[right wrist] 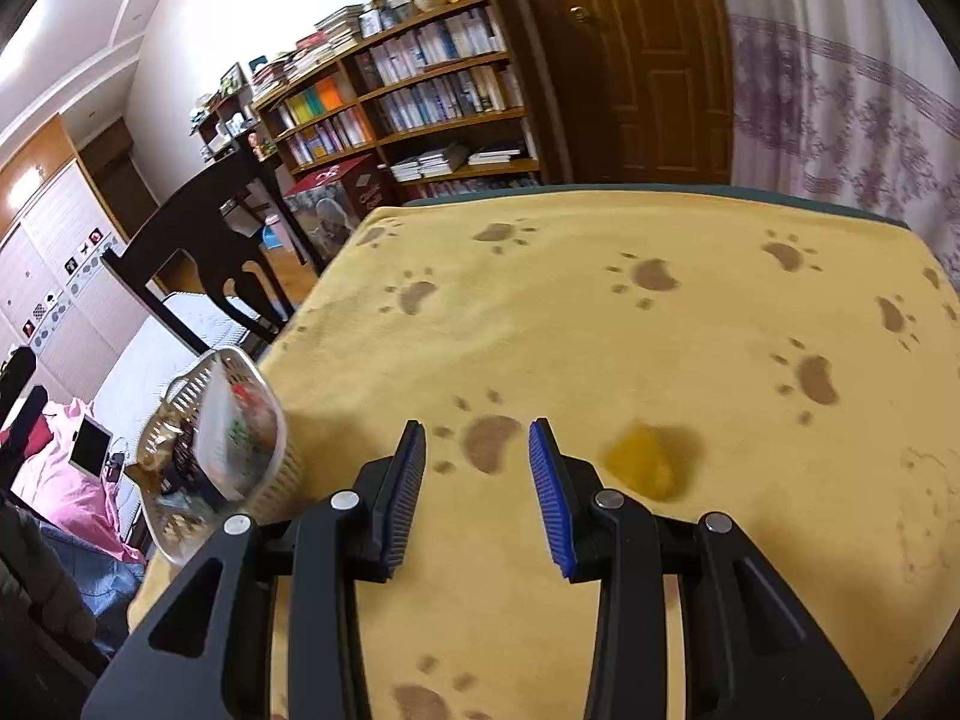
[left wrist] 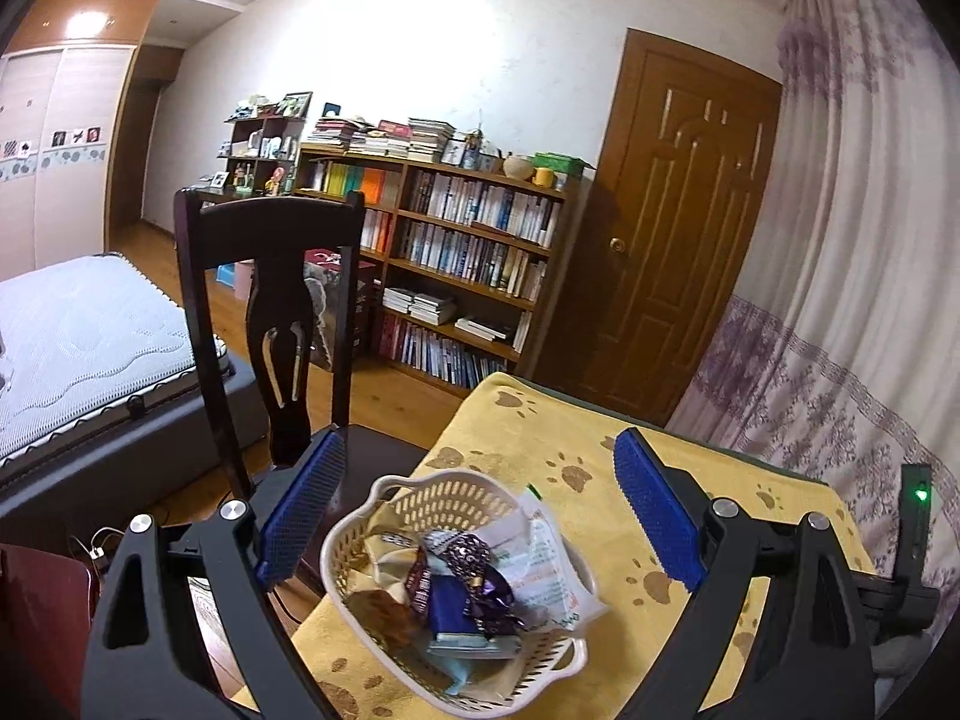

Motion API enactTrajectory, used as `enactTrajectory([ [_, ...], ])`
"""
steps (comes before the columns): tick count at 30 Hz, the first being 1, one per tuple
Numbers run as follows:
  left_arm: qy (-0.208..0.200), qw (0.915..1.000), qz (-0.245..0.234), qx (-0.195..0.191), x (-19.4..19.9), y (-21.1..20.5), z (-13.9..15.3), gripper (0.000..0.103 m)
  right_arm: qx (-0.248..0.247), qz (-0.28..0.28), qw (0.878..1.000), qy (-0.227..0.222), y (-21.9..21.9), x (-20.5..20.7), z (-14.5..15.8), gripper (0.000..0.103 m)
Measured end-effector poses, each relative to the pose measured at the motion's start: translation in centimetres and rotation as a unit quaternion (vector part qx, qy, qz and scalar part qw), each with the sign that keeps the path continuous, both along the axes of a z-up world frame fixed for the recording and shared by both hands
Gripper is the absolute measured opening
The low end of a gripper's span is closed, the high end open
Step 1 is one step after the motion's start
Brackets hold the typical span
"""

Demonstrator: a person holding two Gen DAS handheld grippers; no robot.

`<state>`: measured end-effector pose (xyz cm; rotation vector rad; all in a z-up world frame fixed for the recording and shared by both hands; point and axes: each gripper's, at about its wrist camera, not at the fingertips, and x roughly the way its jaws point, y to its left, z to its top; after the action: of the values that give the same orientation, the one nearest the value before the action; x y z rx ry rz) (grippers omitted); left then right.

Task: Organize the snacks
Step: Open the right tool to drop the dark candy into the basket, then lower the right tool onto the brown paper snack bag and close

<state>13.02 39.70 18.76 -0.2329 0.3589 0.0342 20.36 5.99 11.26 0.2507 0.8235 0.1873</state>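
**Basket under left gripper, yellow snack off right gripper's tip**

Left wrist view: the left gripper (left wrist: 480, 480) is spread wide, its blue pads (left wrist: 654, 516) far apart and holding nothing. A cream perforated basket (left wrist: 384, 564) sits between and below the two fingers, nearer the camera than their tips, at the near left corner of the yellow paw-print cloth (left wrist: 600, 444). Inside the basket lies a heap of wrapped snacks (left wrist: 462, 576): dark purple foil packets, a blue packet, a white printed pouch leaning on the right rim. No pad touches basket or contents. A dark wooden chair (left wrist: 270, 276) stands beyond the table's left edge, a bookshelf (left wrist: 462, 264) behind it.

Right wrist view: the right gripper (right wrist: 477, 438) is partly open, a moderate gap between its pads, nothing between them. A small yellow snack (right wrist: 642, 462) lies on the cloth (right wrist: 600, 312), blurred, just right of the right fingertip and outside the gap; contact cannot be judged. The basket (right wrist: 276, 468) stands at the left table edge, well left of the left finger, with the white pouch sticking up.
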Motion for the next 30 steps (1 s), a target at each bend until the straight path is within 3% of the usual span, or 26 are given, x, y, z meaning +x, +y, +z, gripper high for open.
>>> enactTrajectory([
  [6,0.003,0.9998,-0.016,0.013,0.1,-2.0,0.0,0.092,-0.003,-0.019,0.999,0.026,-5.1,-4.4,-2.4,0.038],
  [10,0.005,0.9993,-0.027,0.025,0.2,-3.4,-0.1,0.092,-0.007,-0.022,0.998,0.051,-7.0,-8.0,-4.6,0.049],
  [16,0.006,0.9981,-0.045,0.04,-0.1,-5.2,-0.2,0.092,0.023,-0.035,0.997,0.07,-9.3,-13.5,-6.5,0.052],
  [24,0.009,0.9962,-0.065,0.057,-0.2,-7.3,-0.6,0.092,0.084,-0.041,0.992,0.083,-9.5,-17.7,-8.0,0.06],
  [30,0.012,0.9946,-0.077,0.068,-0.3,-8.6,-0.9,0.093,0.075,-0.024,0.993,0.089,-6.9,-17.7,-8.8,0.063],
])
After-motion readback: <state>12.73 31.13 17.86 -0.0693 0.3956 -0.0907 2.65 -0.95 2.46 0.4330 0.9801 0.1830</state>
